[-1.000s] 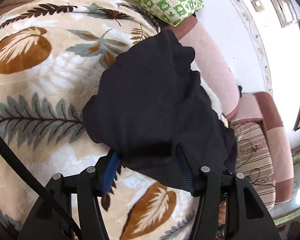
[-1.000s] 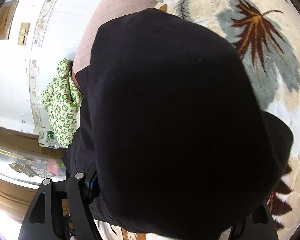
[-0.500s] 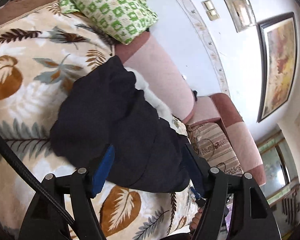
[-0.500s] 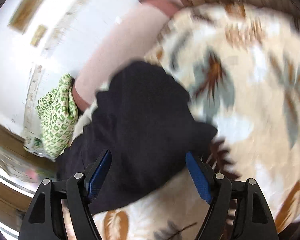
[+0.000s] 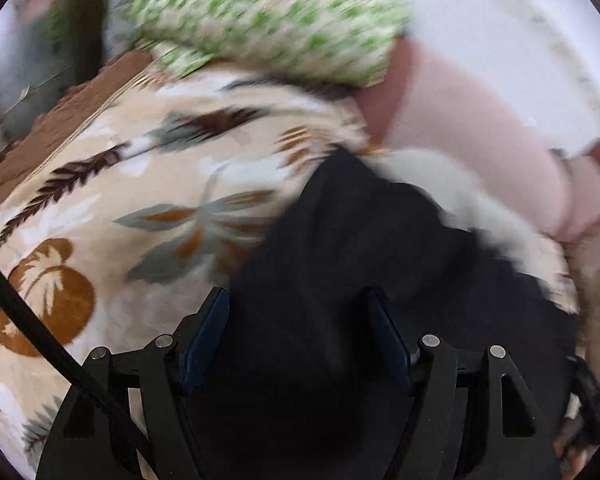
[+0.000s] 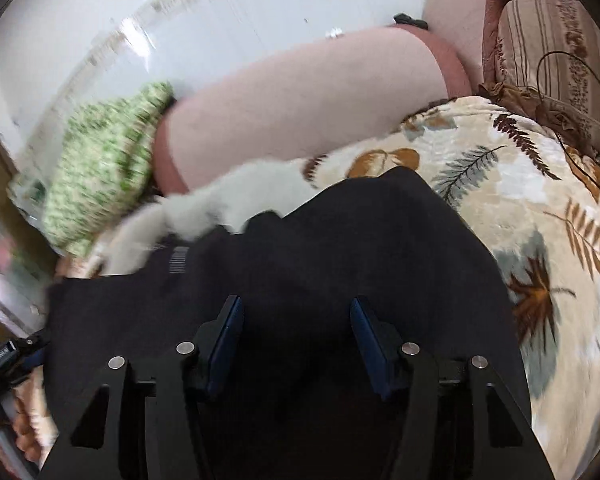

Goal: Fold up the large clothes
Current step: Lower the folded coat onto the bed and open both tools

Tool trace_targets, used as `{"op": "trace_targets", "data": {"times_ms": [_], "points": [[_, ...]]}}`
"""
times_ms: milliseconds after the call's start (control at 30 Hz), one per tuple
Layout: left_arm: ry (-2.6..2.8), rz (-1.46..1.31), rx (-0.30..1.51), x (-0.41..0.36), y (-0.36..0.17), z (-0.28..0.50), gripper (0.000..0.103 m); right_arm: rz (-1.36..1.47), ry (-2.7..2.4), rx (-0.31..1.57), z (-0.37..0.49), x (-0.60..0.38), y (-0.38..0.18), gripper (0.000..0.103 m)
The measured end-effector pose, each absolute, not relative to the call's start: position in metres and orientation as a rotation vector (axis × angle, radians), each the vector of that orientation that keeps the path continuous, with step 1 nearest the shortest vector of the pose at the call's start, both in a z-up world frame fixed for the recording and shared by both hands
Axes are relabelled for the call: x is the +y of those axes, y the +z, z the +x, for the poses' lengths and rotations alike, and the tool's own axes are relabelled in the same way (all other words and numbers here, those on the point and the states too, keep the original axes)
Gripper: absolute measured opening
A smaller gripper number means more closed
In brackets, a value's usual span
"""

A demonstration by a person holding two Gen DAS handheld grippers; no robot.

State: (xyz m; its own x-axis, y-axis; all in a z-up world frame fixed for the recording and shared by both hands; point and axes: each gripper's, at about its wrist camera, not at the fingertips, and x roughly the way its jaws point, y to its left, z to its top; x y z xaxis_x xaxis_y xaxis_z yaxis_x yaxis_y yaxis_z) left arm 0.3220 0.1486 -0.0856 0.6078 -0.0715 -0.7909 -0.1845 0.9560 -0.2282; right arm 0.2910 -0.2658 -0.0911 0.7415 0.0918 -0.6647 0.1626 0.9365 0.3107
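Garment: a large black knitted garment point(image 5: 352, 264) lies bunched on a cream plush blanket with brown and grey leaf prints point(image 5: 132, 184), which covers a sofa seat; it is only partly folded, by my reading.
Where it lies: in the left wrist view the cloth fills the lower middle and runs up toward 1 o'clock; in the right wrist view it point(image 6: 340, 256) spreads from 9 o'clock across to 3 o'clock beneath the fingers.
Long axis: roughly side to side in the right view, parallel to the sofa back; blur makes this uncertain in the left view.
Key relation: the garment sits directly ahead of and under both tools, so neither hand is clearly the nearer; each points steeply down at it.
Left hand-held gripper point(image 5: 296, 336): jaws opening, well apart, black cloth between the blue pads but no pad visibly pressing on it.
Right hand-held gripper point(image 6: 296, 340): jaws closing, a clear gap remaining, cloth below and between them, not pinched as far as can be seen.
White piece: a white fluffy cloth point(image 6: 220, 200) lies touching the garment's far edge, at 11 o'clock from the right tool.
Sofa back: a pink padded sofa backrest point(image 6: 300, 104) runs behind it.
Cushion: a green-and-white patterned cushion point(image 5: 268, 20) rests at 12 o'clock in the left view.
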Motion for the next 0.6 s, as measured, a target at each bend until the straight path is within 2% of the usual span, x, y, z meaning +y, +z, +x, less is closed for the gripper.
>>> {"op": "trace_targets", "data": {"times_ms": [133, 333, 533, 600], "points": [[0.05, -0.461, 0.994, 0.174, -0.121, 0.346, 0.078, 0.371, -0.019, 0.787, 0.317, -0.277, -0.112, 0.061], [0.131, -0.4, 0.953, 0.17, -0.12, 0.33, 0.082, 0.361, -0.024, 0.792, 0.336, -0.274, -0.122, 0.064], [0.135, -0.445, 0.925, 0.179, -0.123, 0.315, 0.085, 0.331, -0.058, 0.704, 0.306, -0.262, -0.086, 0.066], [0.132, -0.494, 0.935, 0.186, -0.125, 0.314, 0.09, 0.311, -0.02, 0.66, 0.296, -0.249, -0.07, 0.066]]}}
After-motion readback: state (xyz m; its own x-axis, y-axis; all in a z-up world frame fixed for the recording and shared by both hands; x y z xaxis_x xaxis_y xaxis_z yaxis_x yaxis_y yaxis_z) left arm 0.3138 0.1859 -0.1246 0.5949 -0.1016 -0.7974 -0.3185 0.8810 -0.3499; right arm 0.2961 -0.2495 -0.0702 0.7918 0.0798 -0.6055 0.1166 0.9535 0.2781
